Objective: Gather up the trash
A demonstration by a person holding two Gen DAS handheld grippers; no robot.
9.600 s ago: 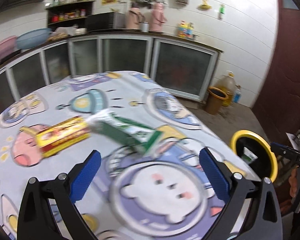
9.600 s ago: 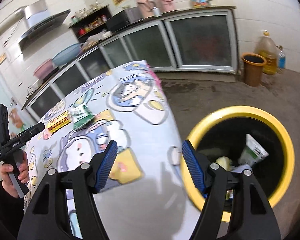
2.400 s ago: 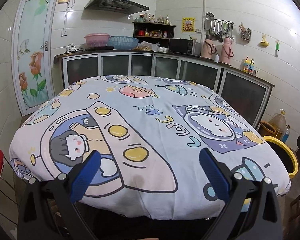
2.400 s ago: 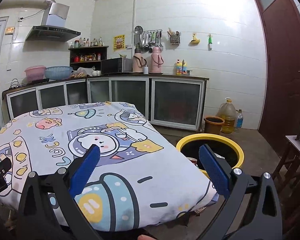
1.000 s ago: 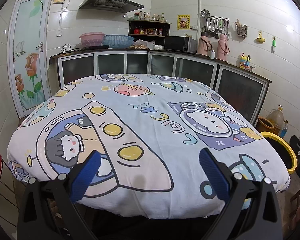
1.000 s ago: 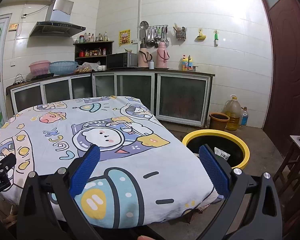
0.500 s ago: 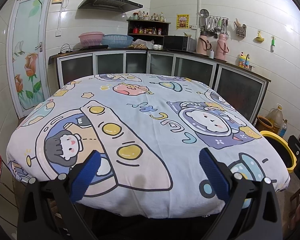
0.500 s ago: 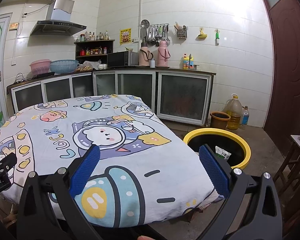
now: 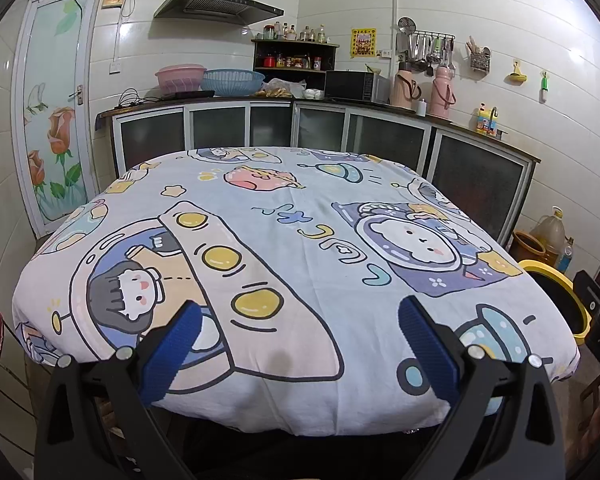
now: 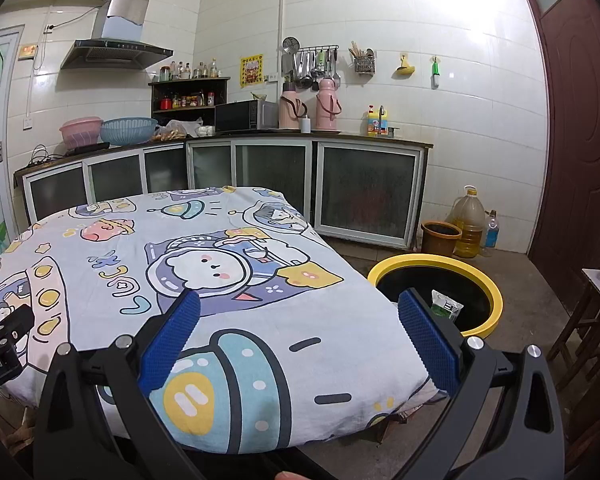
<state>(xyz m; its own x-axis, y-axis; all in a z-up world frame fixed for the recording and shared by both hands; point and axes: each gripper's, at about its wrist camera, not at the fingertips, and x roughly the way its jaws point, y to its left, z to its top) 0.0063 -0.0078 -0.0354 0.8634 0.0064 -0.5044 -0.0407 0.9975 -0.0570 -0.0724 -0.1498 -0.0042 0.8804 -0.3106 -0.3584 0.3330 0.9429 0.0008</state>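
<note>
Yellow-rimmed bin (image 10: 496,294) stood on the floor at right of centre in the right wrist frame, just beyond the surface's right edge. A white-and-green wrapper (image 10: 446,305) lay inside it, close above the tip of the right finger of the right hand-held gripper (image 10: 299,330), partly hidden by that finger. That gripper's blue-padded fingers (image 10: 168,338) stood wide apart, holding nothing, low in the frame over the near edge of the surface (image 10: 260,320), which was draped in a cartoon-print cloth.

In the left wrist frame the bin (image 9: 540,269) showed only as a rim at the right edge, well right of the left hand-held gripper (image 9: 300,344). Its fingers were likewise spread apart and empty, low in the frame before the surface (image 9: 300,248). A brown pot (image 10: 440,236) and an oil jug (image 10: 469,220) stood behind the bin against the wall.
</note>
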